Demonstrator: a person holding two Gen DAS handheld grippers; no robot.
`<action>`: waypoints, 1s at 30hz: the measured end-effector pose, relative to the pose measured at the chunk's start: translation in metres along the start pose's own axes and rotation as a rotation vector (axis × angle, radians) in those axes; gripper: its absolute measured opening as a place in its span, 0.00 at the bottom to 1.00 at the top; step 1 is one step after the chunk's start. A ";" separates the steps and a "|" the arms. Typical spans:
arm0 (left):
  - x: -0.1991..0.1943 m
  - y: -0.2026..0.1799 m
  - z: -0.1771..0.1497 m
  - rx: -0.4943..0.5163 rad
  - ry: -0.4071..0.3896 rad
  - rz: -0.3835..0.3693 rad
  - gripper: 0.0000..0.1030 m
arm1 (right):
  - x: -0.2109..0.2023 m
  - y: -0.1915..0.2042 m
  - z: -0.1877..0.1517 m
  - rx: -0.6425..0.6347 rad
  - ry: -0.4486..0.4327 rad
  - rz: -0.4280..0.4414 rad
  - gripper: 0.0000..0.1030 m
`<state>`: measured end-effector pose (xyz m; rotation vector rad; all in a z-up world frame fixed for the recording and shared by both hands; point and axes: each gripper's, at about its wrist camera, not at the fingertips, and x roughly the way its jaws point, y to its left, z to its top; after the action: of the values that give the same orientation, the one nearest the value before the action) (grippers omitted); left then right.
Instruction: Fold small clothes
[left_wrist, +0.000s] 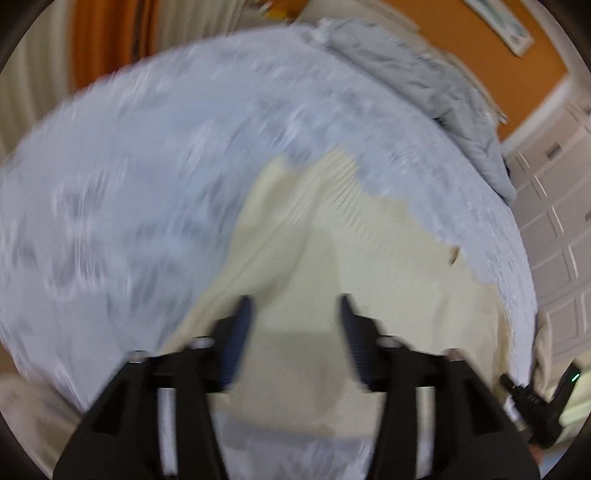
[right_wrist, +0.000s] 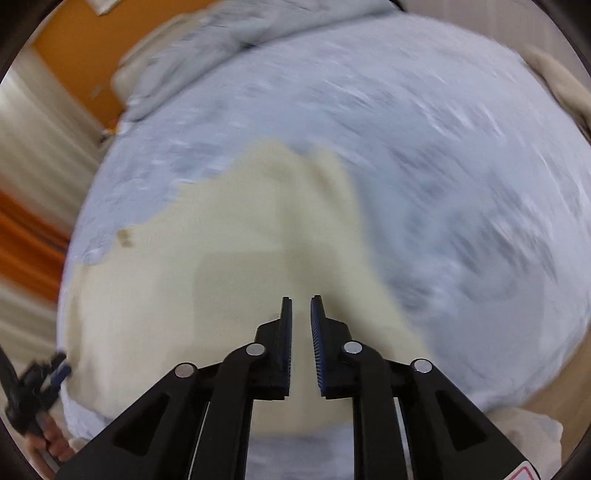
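Apparently early stage: cream garment (left_wrist: 295, 240) lies spread on bed (left_wrist: 129, 184), near its front edge, rumpled, no neat fold visible. Left gripper (left_wrist: 295, 306) hovers above cloth, jaws wide apart, nothing between. Right gripper (right_wrist: 301, 306) over same garment, jaws nearly together, narrow gap, holding nothing. Folding mostly left to do. Grey blanket (left_wrist: 424, 81) bunched at far edge; wide bare bedcover beyond garment, enough room for moving.

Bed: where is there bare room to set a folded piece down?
The bedspread lies bare on the side away from the cream garment, out to the mattress edge. It is crowded along the head of the bed, where a bunched grey blanket lies, and where the garment spreads out.
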<state>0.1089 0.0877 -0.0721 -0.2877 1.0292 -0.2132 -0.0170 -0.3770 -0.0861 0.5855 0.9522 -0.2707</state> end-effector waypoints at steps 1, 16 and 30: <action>0.001 -0.009 0.007 0.034 -0.019 0.025 0.60 | 0.003 0.018 0.008 -0.027 -0.001 0.038 0.14; 0.089 0.039 0.036 -0.059 0.168 0.163 0.83 | 0.095 0.018 0.059 -0.043 0.102 0.042 0.00; 0.062 -0.005 0.061 0.070 0.034 0.180 0.77 | 0.044 0.003 0.095 -0.068 -0.070 -0.063 0.71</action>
<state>0.1923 0.0719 -0.0906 -0.1275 1.0724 -0.0915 0.0738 -0.4281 -0.0797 0.4816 0.9098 -0.3119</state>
